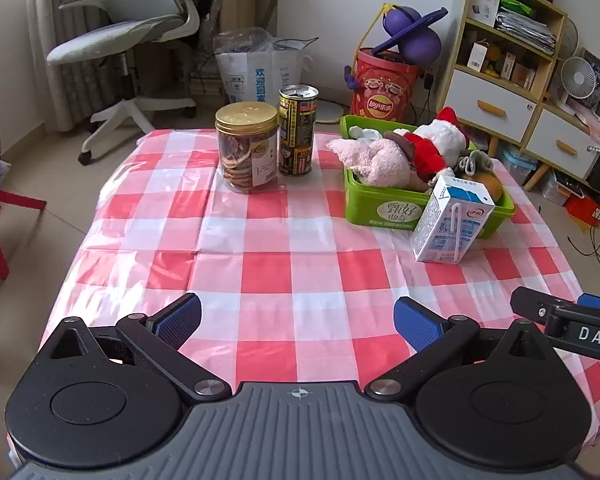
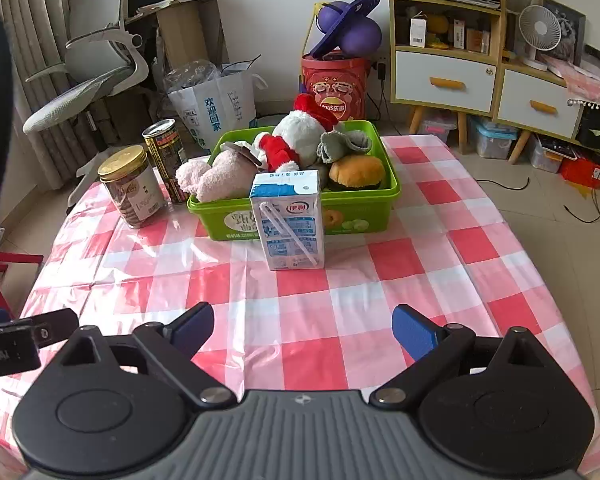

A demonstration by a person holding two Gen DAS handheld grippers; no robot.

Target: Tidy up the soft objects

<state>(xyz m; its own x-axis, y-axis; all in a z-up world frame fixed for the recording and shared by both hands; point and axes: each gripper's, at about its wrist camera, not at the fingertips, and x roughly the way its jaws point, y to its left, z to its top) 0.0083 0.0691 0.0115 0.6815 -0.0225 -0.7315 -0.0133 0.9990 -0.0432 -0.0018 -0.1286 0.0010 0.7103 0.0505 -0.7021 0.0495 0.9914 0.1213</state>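
Both grippers, left gripper [image 1: 297,319] and right gripper [image 2: 303,326], spread empty; pink plush [image 2: 216,174] lies lengthwise in green bin [image 2: 388,190]

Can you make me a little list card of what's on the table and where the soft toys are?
table cover: red and white checked cloth
soft toys: pink plush, Santa plush, burger plush, all in green basket
in front of basket: milk carton, upright
left of basket: cookie jar, tall can
left gripper: open, empty
right gripper: open, empty
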